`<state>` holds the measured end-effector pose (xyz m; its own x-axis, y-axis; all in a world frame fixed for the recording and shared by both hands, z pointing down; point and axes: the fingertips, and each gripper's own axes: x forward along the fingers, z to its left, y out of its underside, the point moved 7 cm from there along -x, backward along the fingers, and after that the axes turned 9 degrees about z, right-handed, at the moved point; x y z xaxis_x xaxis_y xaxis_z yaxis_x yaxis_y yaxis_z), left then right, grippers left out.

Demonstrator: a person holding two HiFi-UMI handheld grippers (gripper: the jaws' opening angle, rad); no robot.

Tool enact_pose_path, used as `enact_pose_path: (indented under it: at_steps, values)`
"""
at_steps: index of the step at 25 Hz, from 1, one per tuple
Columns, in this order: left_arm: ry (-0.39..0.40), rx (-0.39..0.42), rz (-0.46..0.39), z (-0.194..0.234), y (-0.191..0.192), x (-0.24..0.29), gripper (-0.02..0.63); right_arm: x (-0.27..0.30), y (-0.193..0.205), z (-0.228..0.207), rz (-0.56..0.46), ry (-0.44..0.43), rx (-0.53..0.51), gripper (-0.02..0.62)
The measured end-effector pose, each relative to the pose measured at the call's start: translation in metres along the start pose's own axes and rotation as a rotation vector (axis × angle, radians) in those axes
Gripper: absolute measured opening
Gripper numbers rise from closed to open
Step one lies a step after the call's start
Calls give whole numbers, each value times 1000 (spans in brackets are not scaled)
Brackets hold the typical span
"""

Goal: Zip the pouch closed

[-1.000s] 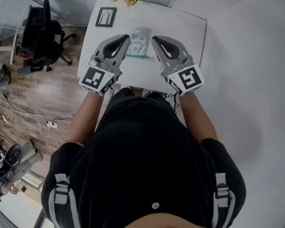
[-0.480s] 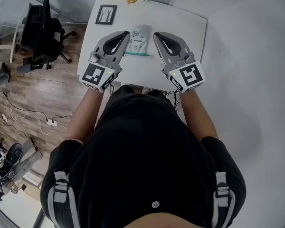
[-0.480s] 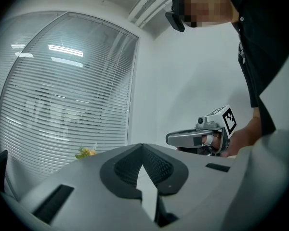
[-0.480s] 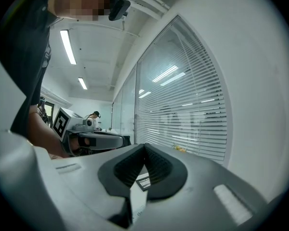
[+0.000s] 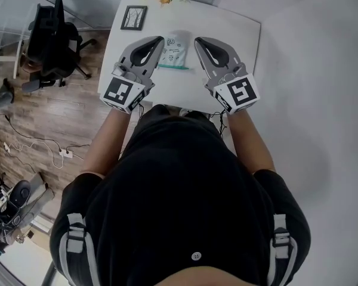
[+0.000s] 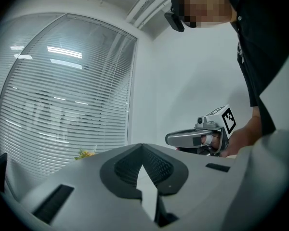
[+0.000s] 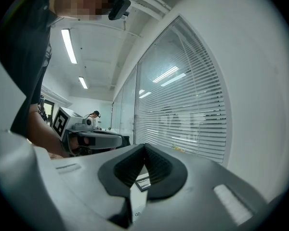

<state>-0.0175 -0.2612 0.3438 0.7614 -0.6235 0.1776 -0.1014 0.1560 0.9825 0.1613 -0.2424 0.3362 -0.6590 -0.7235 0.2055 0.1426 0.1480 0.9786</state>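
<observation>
Hardly anything had shifted over the last second: both grippers sat a shade further from the person and nearer the pouch in the head view, and their jaws were as tightly together as before.

Held level over the white bench (image 5: 238, 34), the left gripper (image 5: 160, 39) and the right gripper (image 5: 197, 40) each had their jaws pressed together on nothing. Each gripper view showed the tips meeting, with only the room and the other gripper beyond them.

Between the two gripper tips lay the pouch (image 5: 173, 50), flat on the bench. It was just to the right of the left gripper and just to the left of the right one, and neither appeared to touch it. Its teal zip edge (image 5: 173, 67) ran along the side nearer the person, roughly level with the middle of both grippers.

As for progress, that edge was too small to show whether the zip was shut, or where its slider sat. The scene would suit a pouch waiting open with the grippers closing in, and equally one already zipped with the grippers let go. No grip on the fabric or the slider was in place.
</observation>
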Motion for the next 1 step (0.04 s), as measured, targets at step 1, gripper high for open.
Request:
enact_pose_path:
  at_steps: [1]
  values:
    - [0,3,-3,0,-1,0,8,0,-1,0,0,1,2,11]
